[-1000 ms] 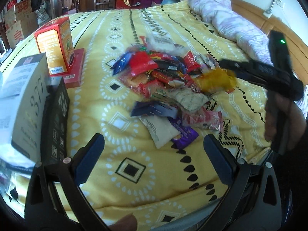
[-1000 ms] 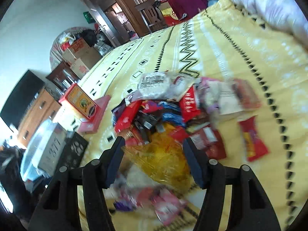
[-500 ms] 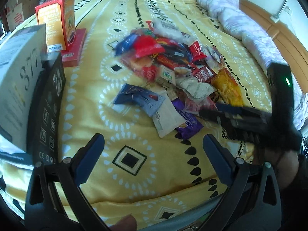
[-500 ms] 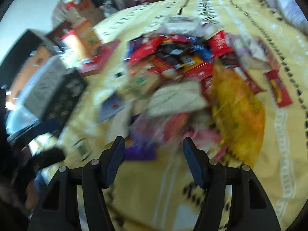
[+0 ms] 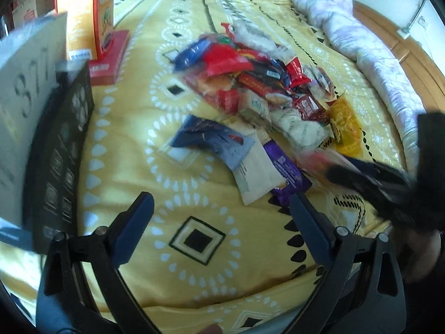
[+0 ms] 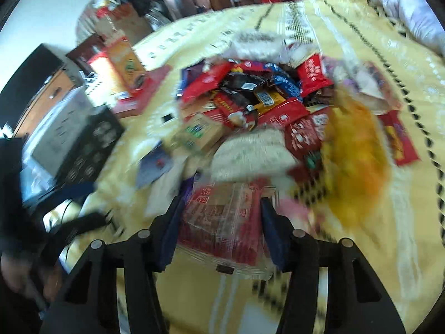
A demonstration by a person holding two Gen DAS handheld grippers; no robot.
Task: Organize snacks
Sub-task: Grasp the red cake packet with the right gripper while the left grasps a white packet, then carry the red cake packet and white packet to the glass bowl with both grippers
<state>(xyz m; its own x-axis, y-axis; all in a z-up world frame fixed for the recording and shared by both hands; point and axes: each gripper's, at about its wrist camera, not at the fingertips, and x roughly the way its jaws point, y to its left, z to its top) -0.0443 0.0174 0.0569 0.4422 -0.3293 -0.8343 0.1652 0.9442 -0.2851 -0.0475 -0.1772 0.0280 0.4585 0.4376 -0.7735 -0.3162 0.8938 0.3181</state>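
A pile of snack packets (image 5: 258,83) lies on the yellow patterned bedspread (image 5: 133,183), also in the right wrist view (image 6: 258,97). My left gripper (image 5: 219,222) is open and empty above the bedspread, near a purple packet (image 5: 289,175) and a beige packet (image 5: 256,172). My right gripper (image 6: 219,222) is open with its fingers on either side of a red-and-clear packet (image 6: 222,222) at the near edge of the pile; the view is blurred. A yellow bag (image 6: 353,161) lies to its right. The right gripper shows blurred in the left wrist view (image 5: 370,181).
A black box (image 5: 61,153) with a grey box (image 5: 25,105) in it stands at the left. An orange carton (image 5: 86,16) stands on a flat red box (image 5: 111,53) behind it. A white quilt (image 5: 361,41) lies at the right. Furniture and cartons stand beyond the bed.
My right gripper has dropped toward the near edge of the pile, and the red-and-clear packet now sits between its fingers. My left gripper has tilted down a little and stayed open.
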